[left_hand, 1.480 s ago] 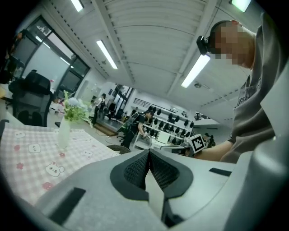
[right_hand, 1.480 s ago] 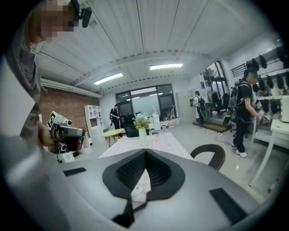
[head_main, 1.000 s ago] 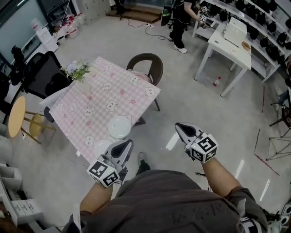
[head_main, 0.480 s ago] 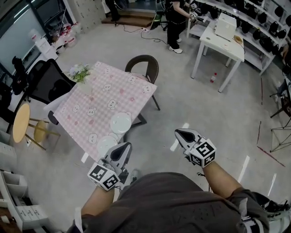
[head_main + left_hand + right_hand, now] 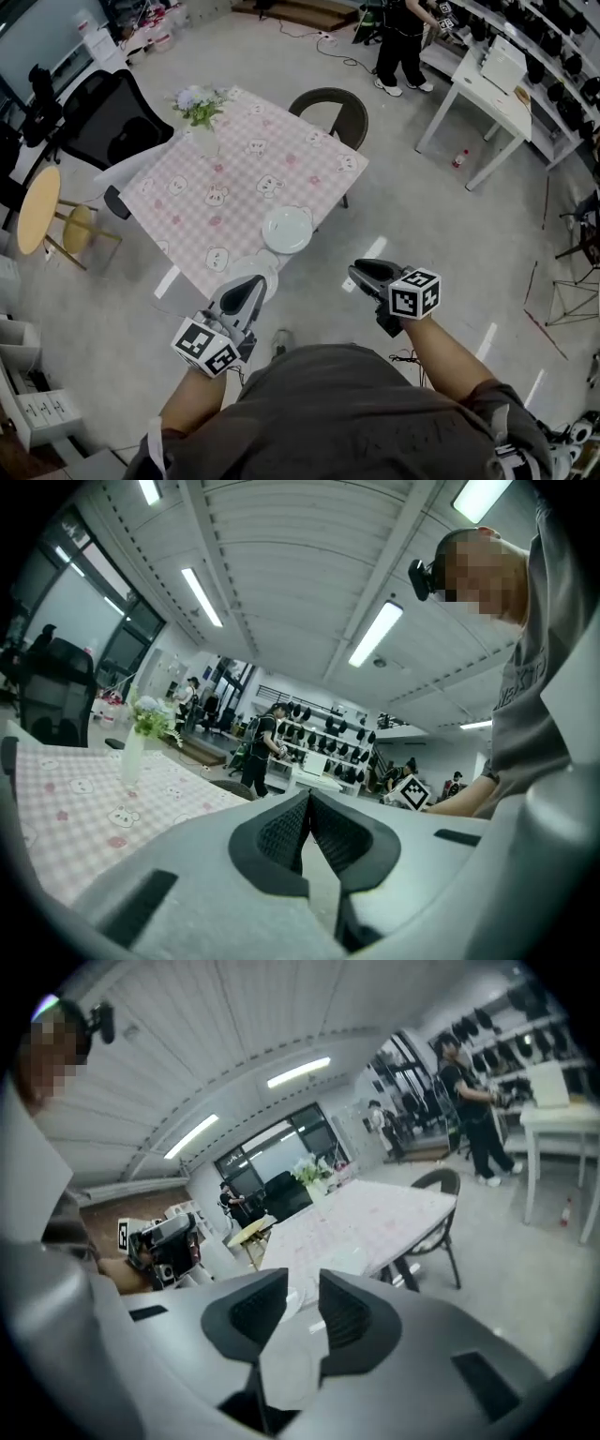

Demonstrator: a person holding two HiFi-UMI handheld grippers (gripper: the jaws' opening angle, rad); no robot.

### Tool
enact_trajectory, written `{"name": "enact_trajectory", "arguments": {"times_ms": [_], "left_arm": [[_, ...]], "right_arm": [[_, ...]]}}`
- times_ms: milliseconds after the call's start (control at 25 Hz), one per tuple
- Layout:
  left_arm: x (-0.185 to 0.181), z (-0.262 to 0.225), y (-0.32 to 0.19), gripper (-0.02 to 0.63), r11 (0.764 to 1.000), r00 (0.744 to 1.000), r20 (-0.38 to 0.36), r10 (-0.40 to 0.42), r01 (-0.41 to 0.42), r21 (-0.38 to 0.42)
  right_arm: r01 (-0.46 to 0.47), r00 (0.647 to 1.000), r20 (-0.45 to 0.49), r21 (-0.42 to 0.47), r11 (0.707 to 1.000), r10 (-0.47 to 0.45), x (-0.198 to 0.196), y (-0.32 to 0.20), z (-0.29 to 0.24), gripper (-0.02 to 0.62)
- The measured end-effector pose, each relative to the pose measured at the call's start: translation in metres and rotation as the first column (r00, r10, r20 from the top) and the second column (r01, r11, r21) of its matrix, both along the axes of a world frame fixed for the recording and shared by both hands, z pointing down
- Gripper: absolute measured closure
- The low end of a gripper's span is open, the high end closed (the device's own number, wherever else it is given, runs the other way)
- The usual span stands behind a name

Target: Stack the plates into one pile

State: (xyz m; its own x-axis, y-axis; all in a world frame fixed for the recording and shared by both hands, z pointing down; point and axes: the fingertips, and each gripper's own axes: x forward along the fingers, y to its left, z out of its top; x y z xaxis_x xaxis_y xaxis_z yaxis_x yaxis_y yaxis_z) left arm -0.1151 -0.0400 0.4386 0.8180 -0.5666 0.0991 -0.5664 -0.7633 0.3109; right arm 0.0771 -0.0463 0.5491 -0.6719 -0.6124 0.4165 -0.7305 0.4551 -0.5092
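Nearest: left grey hand-held gripper (image 5: 249, 283), jaws pressed together, empty; right grey hand-held gripper (image 5: 362, 273), jaws just opening to a narrow gap, nothing between, probably readied for pickup. Beyond: nearer round white plate (image 5: 266, 268) and farther round white plate (image 5: 287, 229), apart near the edge of the pink checked tablecloth (image 5: 234, 178), not yet stacked.

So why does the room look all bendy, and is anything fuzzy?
Head view: the wide lens bends the room's edges, like the white table, but it's sharp. Left gripper view: dark rounded corners, bright ceiling lights. Right gripper view: same curve, and the checked table looks pale and slightly fuzzy.
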Motion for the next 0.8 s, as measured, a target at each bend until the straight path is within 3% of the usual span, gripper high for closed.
{"name": "enact_trajectory", "arguments": {"times_ms": [120, 320, 560, 800], "left_arm": [[-0.026, 0.009, -0.005, 0.601, 0.999, 0.999, 0.003, -0.034, 0.034, -0.013], [-0.069, 0.025, -0.008, 0.601, 0.993, 0.994, 0.013, -0.107, 0.107, -0.042], [-0.113, 0.045, -0.007, 0.600, 0.982, 0.984, 0.025, -0.174, 0.175, -0.074], [-0.143, 0.061, 0.006, 0.600, 0.967, 0.973, 0.042, -0.225, 0.228, -0.117]], "right_arm": [[0.074, 0.992, 0.118, -0.199, 0.977, -0.051, -0.041, -0.005, 0.038, 0.447], [0.186, 0.967, 0.240, -0.425, 0.886, -0.087, -0.110, -0.006, 0.095, 0.416], [0.216, 0.958, 0.280, -0.562, 0.799, -0.062, -0.167, -0.011, 0.152, 0.414], [0.208, 0.961, 0.274, -0.627, 0.751, -0.037, -0.195, -0.011, 0.186, 0.413]]}}
